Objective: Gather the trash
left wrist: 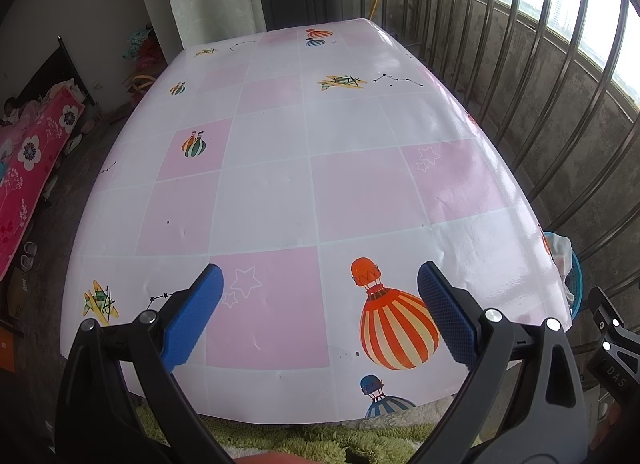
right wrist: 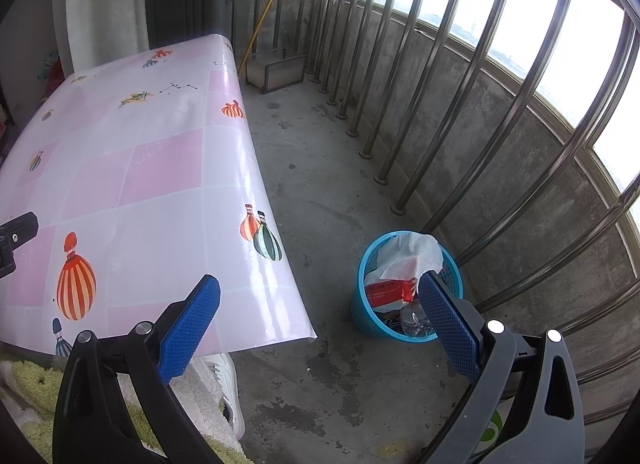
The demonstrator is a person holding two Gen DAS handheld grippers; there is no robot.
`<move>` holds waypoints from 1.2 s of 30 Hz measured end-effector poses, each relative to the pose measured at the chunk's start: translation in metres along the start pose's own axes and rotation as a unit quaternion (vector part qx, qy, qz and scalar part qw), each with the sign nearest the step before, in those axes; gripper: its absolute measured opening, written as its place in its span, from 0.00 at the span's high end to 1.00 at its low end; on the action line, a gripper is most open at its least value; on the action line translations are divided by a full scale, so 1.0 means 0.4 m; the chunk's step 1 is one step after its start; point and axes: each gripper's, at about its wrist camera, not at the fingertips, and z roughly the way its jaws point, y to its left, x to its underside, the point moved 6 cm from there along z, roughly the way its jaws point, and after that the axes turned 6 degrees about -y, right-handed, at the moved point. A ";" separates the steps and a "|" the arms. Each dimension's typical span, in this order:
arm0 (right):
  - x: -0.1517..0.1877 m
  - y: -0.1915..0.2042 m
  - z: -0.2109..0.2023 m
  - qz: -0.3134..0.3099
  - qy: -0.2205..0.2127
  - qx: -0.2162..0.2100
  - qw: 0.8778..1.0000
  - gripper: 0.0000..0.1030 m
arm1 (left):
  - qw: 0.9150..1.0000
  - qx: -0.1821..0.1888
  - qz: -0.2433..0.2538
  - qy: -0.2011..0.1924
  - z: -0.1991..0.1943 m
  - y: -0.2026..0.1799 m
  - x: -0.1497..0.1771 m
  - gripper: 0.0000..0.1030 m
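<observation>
- On the concrete floor beside the table (right wrist: 132, 168), by the railing: blue basket (right wrist: 362, 312) holding white tissue (right wrist: 412, 254), a red-and-white packet (right wrist: 386, 290), a clear plastic bottle (right wrist: 414, 320).
- Above the bare tablecloth: left gripper (left wrist: 320, 304), spread wide, empty.
- Past the table edge: right gripper (right wrist: 320, 312), spread wide, empty.
- Basket contents clear only from the right wrist.

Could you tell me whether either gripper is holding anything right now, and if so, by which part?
Nothing is held: the left gripper and right gripper are both open and empty.
</observation>
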 end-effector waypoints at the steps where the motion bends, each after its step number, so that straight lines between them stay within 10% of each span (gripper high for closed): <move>1: 0.000 -0.001 -0.001 0.000 0.000 0.000 1.000 0.06 | 1.000 0.000 0.000 0.000 0.000 0.000 0.000 0.09; 36: 0.001 -0.005 0.001 0.001 0.002 0.000 1.000 0.06 | 1.000 0.002 -0.001 0.004 0.006 0.002 0.006 0.09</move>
